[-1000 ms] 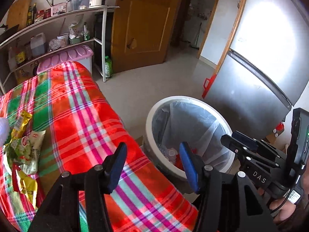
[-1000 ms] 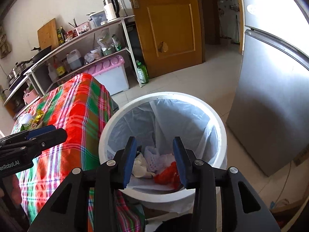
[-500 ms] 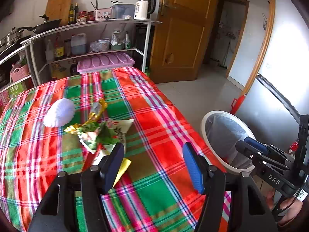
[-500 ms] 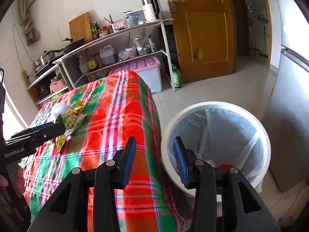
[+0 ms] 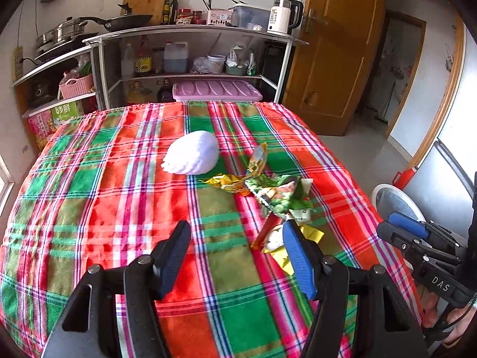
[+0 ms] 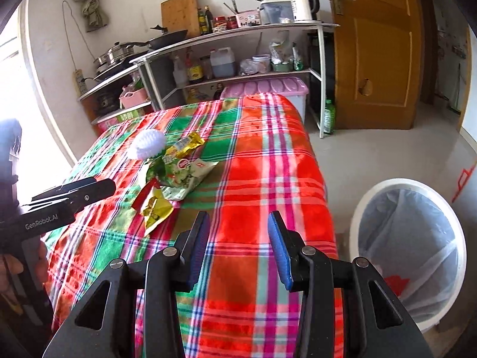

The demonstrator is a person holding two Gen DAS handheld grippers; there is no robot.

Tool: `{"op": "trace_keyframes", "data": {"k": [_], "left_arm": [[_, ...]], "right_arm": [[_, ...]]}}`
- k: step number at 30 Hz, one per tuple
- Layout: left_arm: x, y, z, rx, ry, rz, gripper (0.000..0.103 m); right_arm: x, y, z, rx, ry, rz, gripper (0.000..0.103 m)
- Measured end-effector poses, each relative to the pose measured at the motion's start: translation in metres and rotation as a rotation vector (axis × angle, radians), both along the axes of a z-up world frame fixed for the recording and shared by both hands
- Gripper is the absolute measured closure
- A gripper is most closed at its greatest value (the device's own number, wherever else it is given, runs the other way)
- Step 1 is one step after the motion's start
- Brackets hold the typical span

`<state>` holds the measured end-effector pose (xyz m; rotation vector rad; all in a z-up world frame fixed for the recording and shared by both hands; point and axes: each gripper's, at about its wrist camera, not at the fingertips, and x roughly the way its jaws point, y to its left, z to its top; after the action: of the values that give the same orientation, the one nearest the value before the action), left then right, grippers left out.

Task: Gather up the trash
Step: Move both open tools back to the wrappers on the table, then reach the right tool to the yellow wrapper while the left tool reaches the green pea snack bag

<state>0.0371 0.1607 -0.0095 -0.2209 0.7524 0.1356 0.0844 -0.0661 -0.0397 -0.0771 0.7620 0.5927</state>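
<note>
A heap of trash lies on the plaid tablecloth [image 5: 119, 179]: a white foam net [image 5: 192, 153], a gold wrapper [image 5: 229, 182], a green snack bag [image 5: 280, 194] and a red-and-yellow wrapper [image 5: 268, 234]. My left gripper [image 5: 235, 238] hovers open just in front of the heap, its right finger over the yellow wrapper and nothing between the pads. My right gripper [image 6: 238, 223] is open and empty above the table's right edge. The snack bag [image 6: 182, 176] and foam net [image 6: 147, 143] lie to its front left. The white lined bin [image 6: 356, 223] stands on the floor to the right.
A metal rack [image 5: 190, 34] with pots, bottles and a kettle [image 5: 281, 16] stands behind the table. A pink-lidded box [image 5: 214, 89] sits under it. A wooden door [image 6: 378, 50] is at the back right and a grey fridge [image 5: 441, 185] is beside the bin [image 5: 387, 186].
Both grippers have swung left, away from the bin and over the table. The trash heap now lies in front of the left gripper. Both stay open and empty.
</note>
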Motion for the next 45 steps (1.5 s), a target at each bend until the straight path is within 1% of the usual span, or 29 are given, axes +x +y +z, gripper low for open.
{"op": "trace_keyframes", "data": {"k": [3,5,7,9,12,14,15,17,20,22,28,31,32,33,35,39,42,45], "left_arm": [[-0.003,0.013,-0.005,-0.018,0.008,0.003,0.037],[-0.004,0.018,-0.005,-0.02,0.007,0.001,0.035],[0.001,0.019,-0.003,-0.027,-0.001,-0.022,0.033],[0.01,0.016,-0.002,-0.035,0.004,-0.066,0.031],[0.027,0.002,-0.002,-0.008,0.023,-0.113,0.03],[0.039,-0.005,-0.004,-0.027,0.038,-0.153,0.03],[0.044,-0.01,-0.005,-0.02,0.046,-0.169,0.03],[0.052,-0.019,-0.008,0.022,0.044,-0.189,0.028],[0.066,-0.019,-0.019,0.061,0.099,-0.163,0.028],[0.069,-0.011,-0.027,0.063,0.127,-0.119,0.028],[0.053,0.027,-0.033,0.065,0.129,0.017,0.028],[0.042,0.042,-0.037,0.075,0.143,0.063,0.028],[0.038,0.046,-0.039,0.065,0.148,0.074,0.028],[0.035,0.05,-0.04,0.05,0.15,0.075,0.028],[0.029,0.056,-0.039,0.054,0.144,0.102,0.028],[0.014,0.059,-0.032,0.027,0.104,0.098,0.028],[0.007,0.06,-0.027,0.011,0.085,0.094,0.028],[0.0,0.062,-0.024,0.003,0.076,0.094,0.027]], "right_arm": [[0.0,0.025,-0.006,-0.023,0.011,0.057,0.061],[0.001,0.036,-0.011,-0.037,0.014,0.066,0.061],[0.003,0.041,-0.015,-0.047,0.016,0.05,0.061],[0.006,0.043,-0.018,-0.065,0.021,0.029,0.061],[0.009,0.042,-0.017,-0.066,0.019,0.014,0.061],[0.012,0.039,-0.015,-0.062,0.013,-0.011,0.061],[0.015,0.038,-0.014,-0.056,0.015,-0.021,0.061],[0.018,0.035,-0.014,-0.048,0.022,-0.042,0.061],[0.02,0.033,-0.014,-0.044,0.027,-0.055,0.061],[0.021,0.033,-0.015,-0.047,0.026,-0.061,0.061],[0.023,0.04,-0.018,-0.055,0.029,-0.046,0.061],[0.022,0.044,-0.02,-0.056,0.031,-0.032,0.061],[0.021,0.046,-0.02,-0.054,0.033,-0.027,0.061],[0.02,0.047,-0.021,-0.053,0.032,-0.023,0.061],[0.019,0.049,-0.021,-0.053,0.031,-0.015,0.061],[0.017,0.052,-0.021,-0.038,0.032,0.002,0.061],[0.011,0.057,-0.018,-0.012,0.025,0.055,0.061],[0.004,0.07,-0.018,-0.02,0.006,0.116,0.061]]}}
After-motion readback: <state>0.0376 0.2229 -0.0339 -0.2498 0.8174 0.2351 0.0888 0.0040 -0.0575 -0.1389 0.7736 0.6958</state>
